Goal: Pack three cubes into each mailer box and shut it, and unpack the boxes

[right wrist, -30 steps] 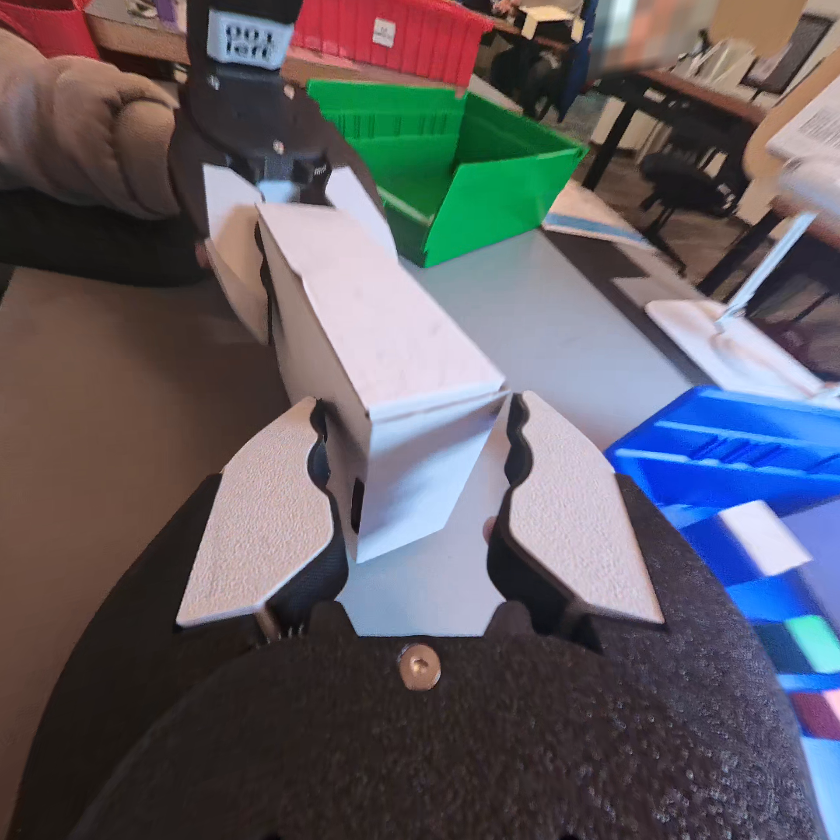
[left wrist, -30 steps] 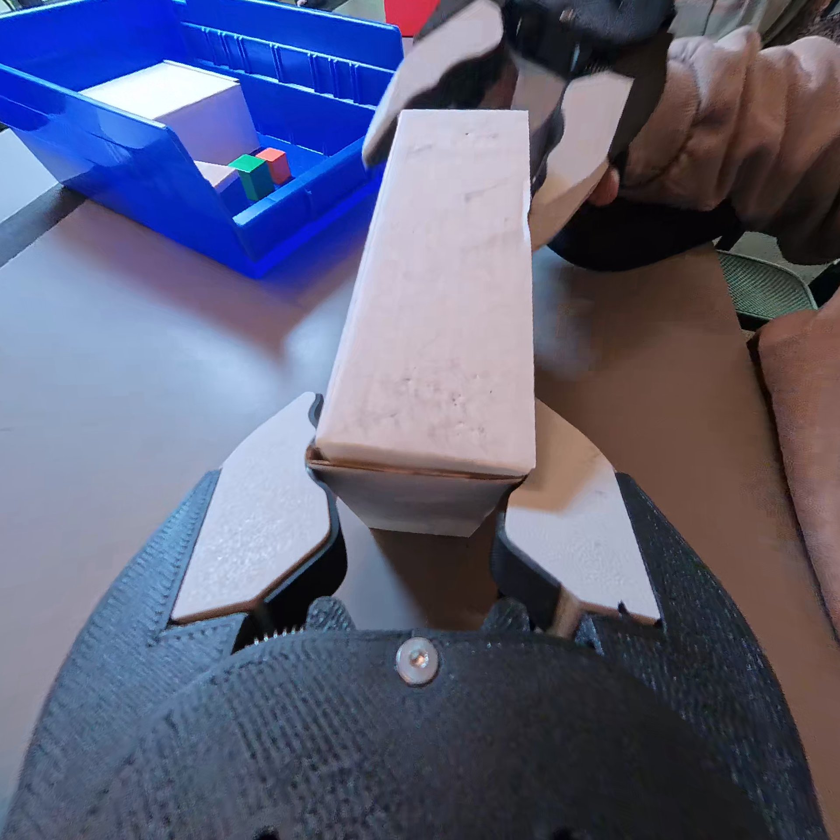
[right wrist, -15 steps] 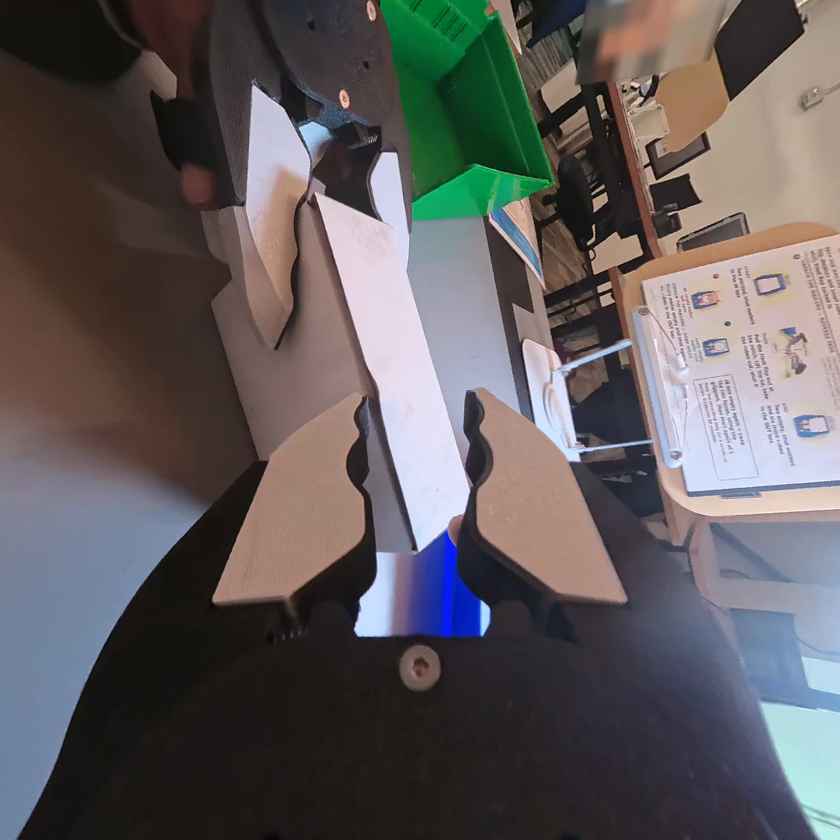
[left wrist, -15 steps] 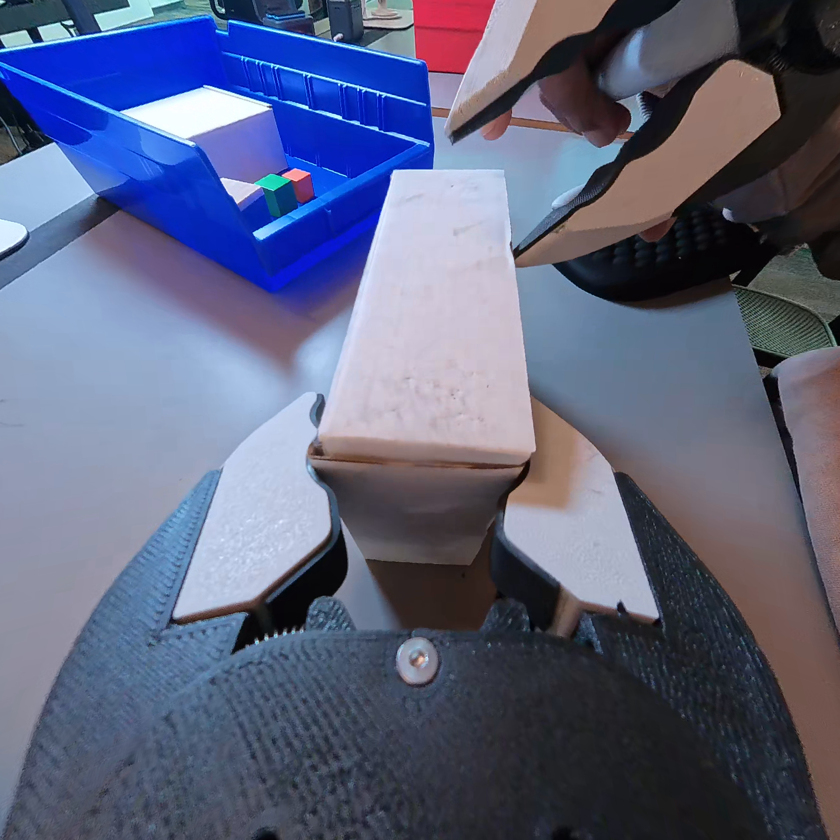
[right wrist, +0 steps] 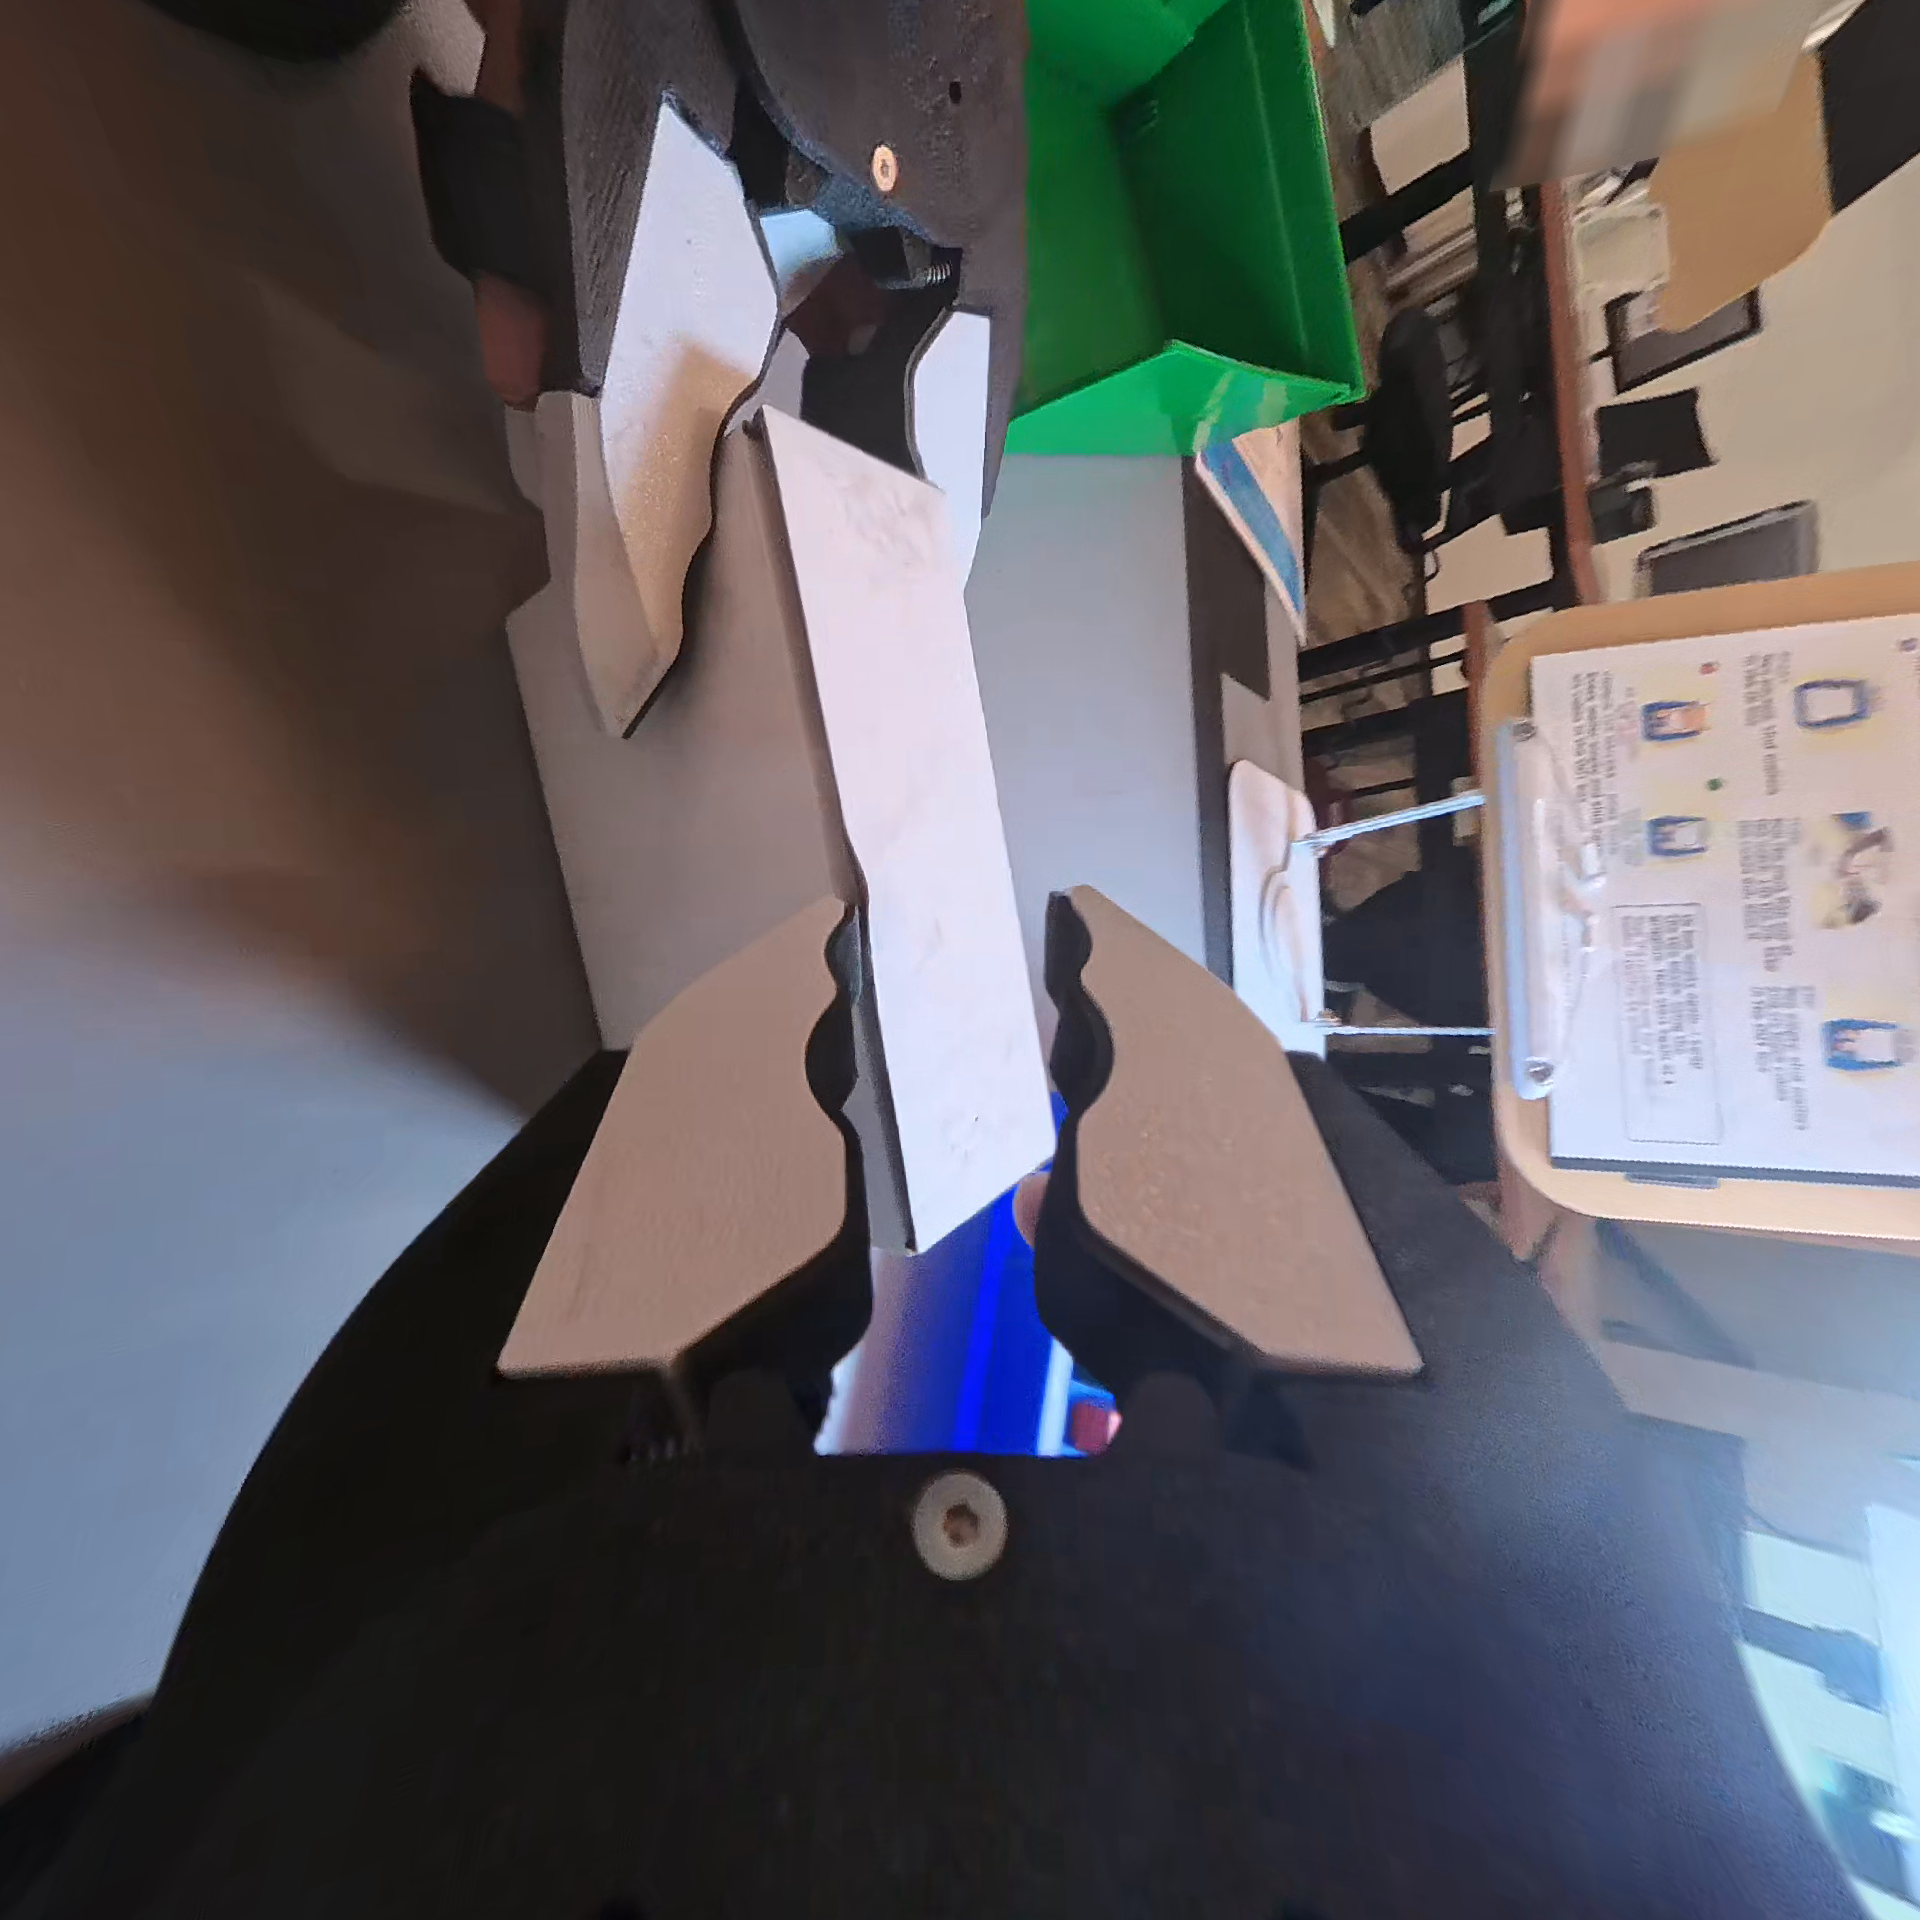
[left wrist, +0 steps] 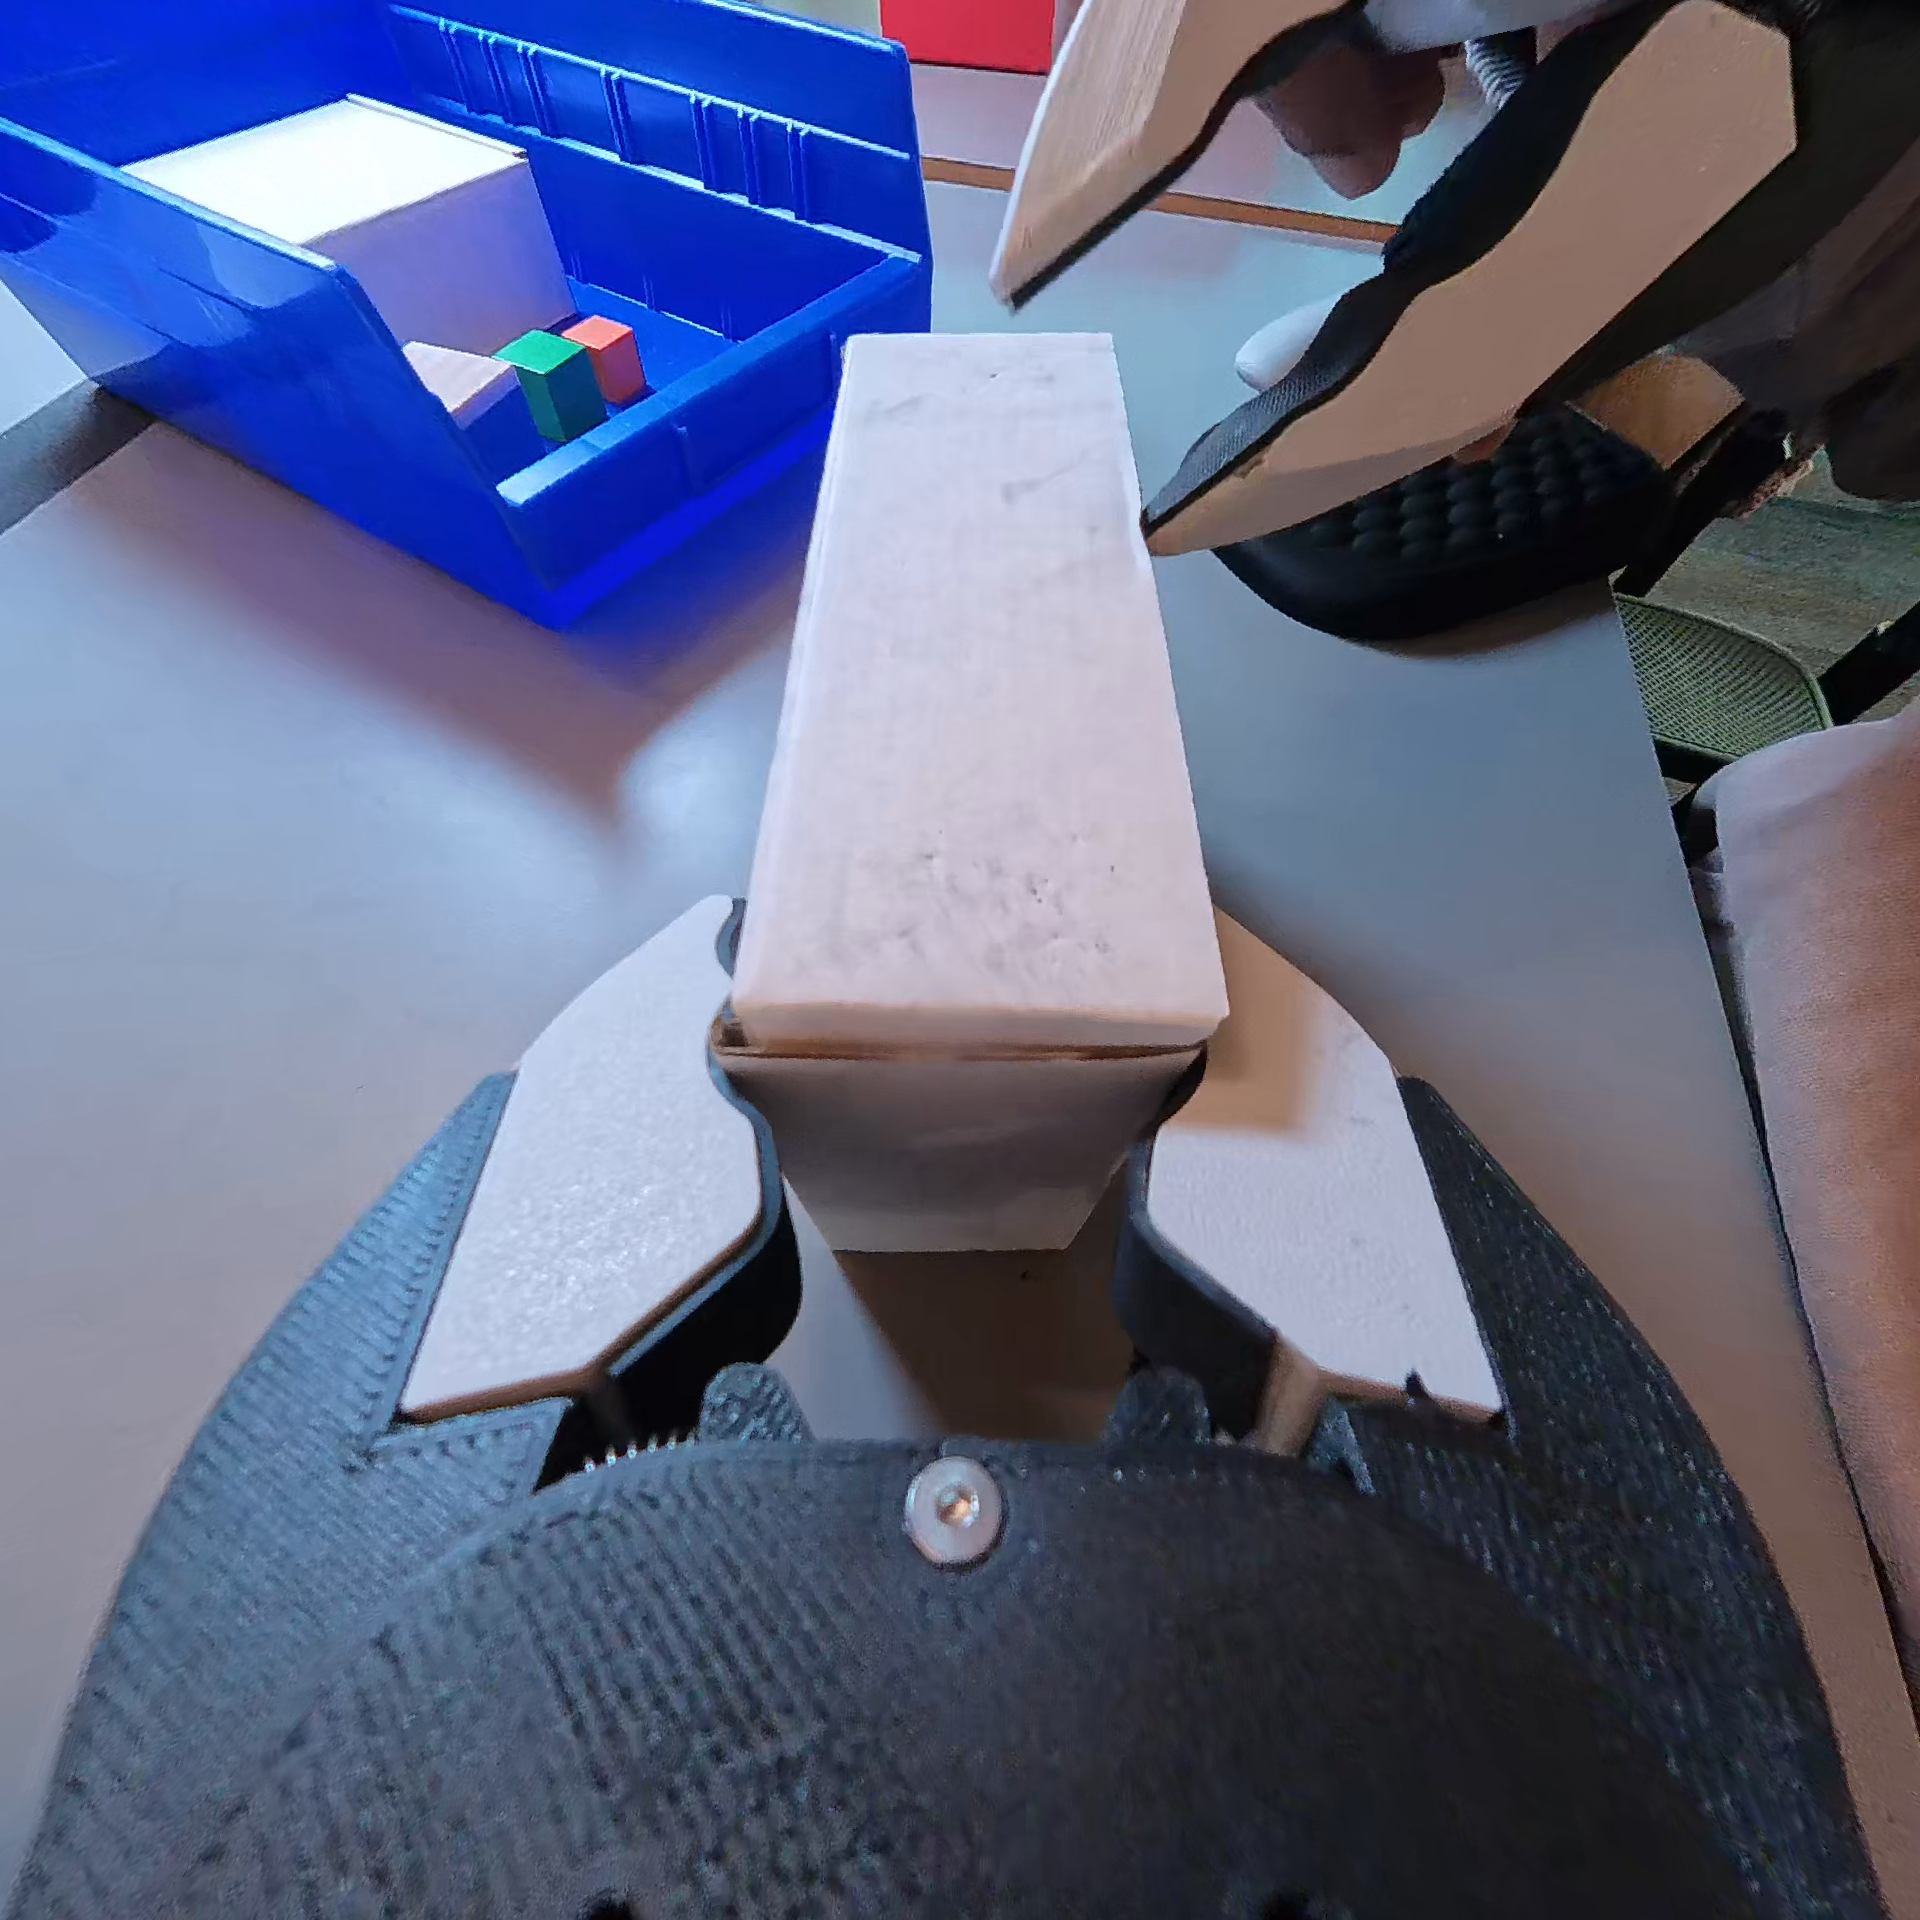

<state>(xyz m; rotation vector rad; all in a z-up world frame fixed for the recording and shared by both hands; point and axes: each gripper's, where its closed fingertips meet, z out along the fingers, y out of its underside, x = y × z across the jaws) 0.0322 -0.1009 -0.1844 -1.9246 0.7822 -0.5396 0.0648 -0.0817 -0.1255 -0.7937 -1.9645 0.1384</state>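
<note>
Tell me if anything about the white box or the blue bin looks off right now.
Little stands out. The white mailer box is shut and held level at its near end by the left tongs; its lid shows scuffs. The right tongs stand open, rolled sideways at its far end. Two cubes lie loose in the blue bin.

Left wrist view sharp, evenly lit; soft shadow on the table (left wrist: 312, 831) beside the white mailer box (left wrist: 977, 727), pale sheen just left of it. Blue bin (left wrist: 312, 343) casting a blue tint below. Right wrist view rolled sideways, smeared along left and lower-right edges. Strong wide-angle bending at borders. Bright background.
</note>
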